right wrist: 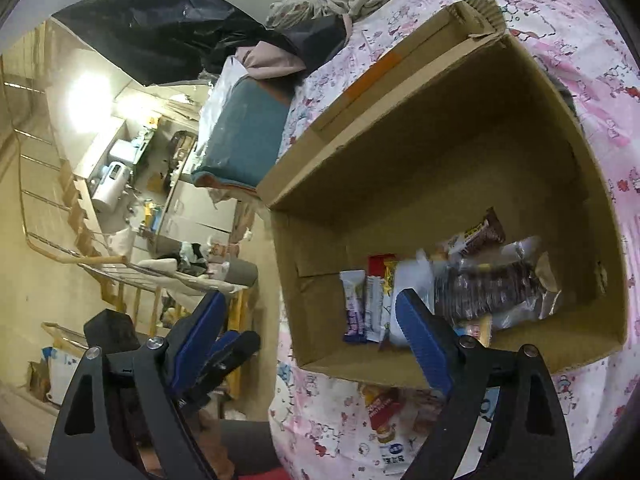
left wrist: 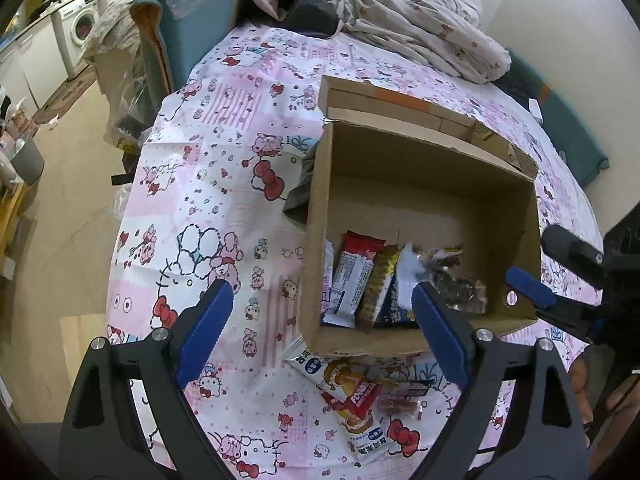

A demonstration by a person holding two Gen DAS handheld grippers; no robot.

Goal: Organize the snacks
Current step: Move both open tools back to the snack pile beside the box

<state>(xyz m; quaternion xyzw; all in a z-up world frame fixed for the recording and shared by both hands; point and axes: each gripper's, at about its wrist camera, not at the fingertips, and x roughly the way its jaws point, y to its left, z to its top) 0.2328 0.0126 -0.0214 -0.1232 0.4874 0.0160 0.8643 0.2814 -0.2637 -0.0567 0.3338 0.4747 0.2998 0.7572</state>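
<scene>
Judging by their thin crinkly wrappers, the snack packets (left wrist: 352, 396) just below the left gripper (left wrist: 320, 332) look light, soft and slippery; pinch one across its flat middle. Both the left and the right gripper (right wrist: 316, 336) gape wide, empty, beside the box (left wrist: 420, 184).

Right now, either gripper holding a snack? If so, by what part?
Nothing is held. The left gripper and the right gripper both stand open and bare. The snacks lie in the cardboard box or on the sheet.
</scene>
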